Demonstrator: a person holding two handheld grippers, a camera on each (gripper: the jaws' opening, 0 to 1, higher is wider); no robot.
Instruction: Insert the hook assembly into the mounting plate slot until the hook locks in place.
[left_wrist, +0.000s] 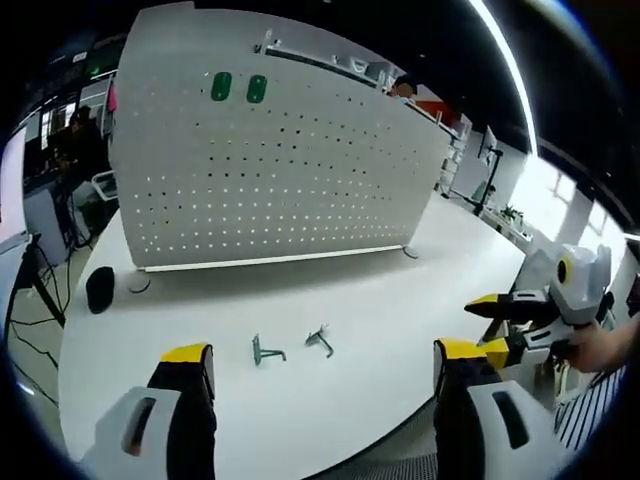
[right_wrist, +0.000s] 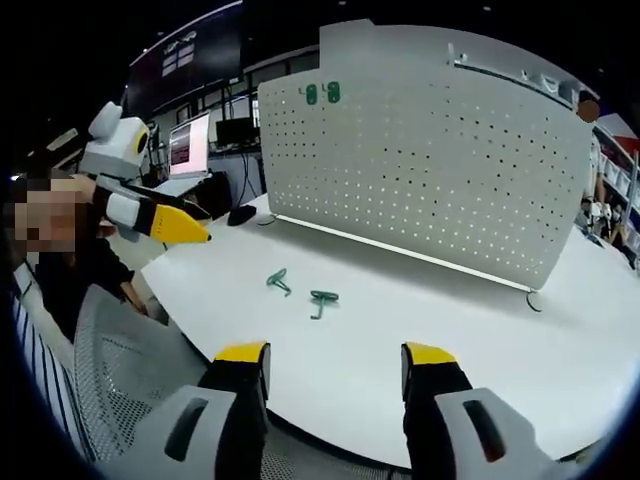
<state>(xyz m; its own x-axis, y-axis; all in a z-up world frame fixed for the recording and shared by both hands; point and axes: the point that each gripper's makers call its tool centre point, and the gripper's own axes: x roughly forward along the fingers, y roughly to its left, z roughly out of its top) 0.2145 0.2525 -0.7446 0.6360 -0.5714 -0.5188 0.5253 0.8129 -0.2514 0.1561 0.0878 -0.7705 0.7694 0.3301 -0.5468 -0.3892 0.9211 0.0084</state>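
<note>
Both claws, left (left_wrist: 322, 372) and right (right_wrist: 335, 372), stand apart, empty, near the tabletop (left_wrist: 380, 300) edge. Two hooks (left_wrist: 266, 351) (left_wrist: 320, 340) lie loose. A shallow grip on one could let it twist, jamming it at the far pegboard (left_wrist: 300, 170).

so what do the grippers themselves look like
Both match: the left gripper and right gripper have two black jaws tipped in yellow on light grey housings with dark oval slots. Seen from the side, each carries a white box with a yellow-ringed lens.

White table (left_wrist: 400, 300) carries upright perforated panel (left_wrist: 280, 160), two hooks (left_wrist: 266, 351) (left_wrist: 320, 340) (apart), black cylinder (left_wrist: 100, 289).
</note>
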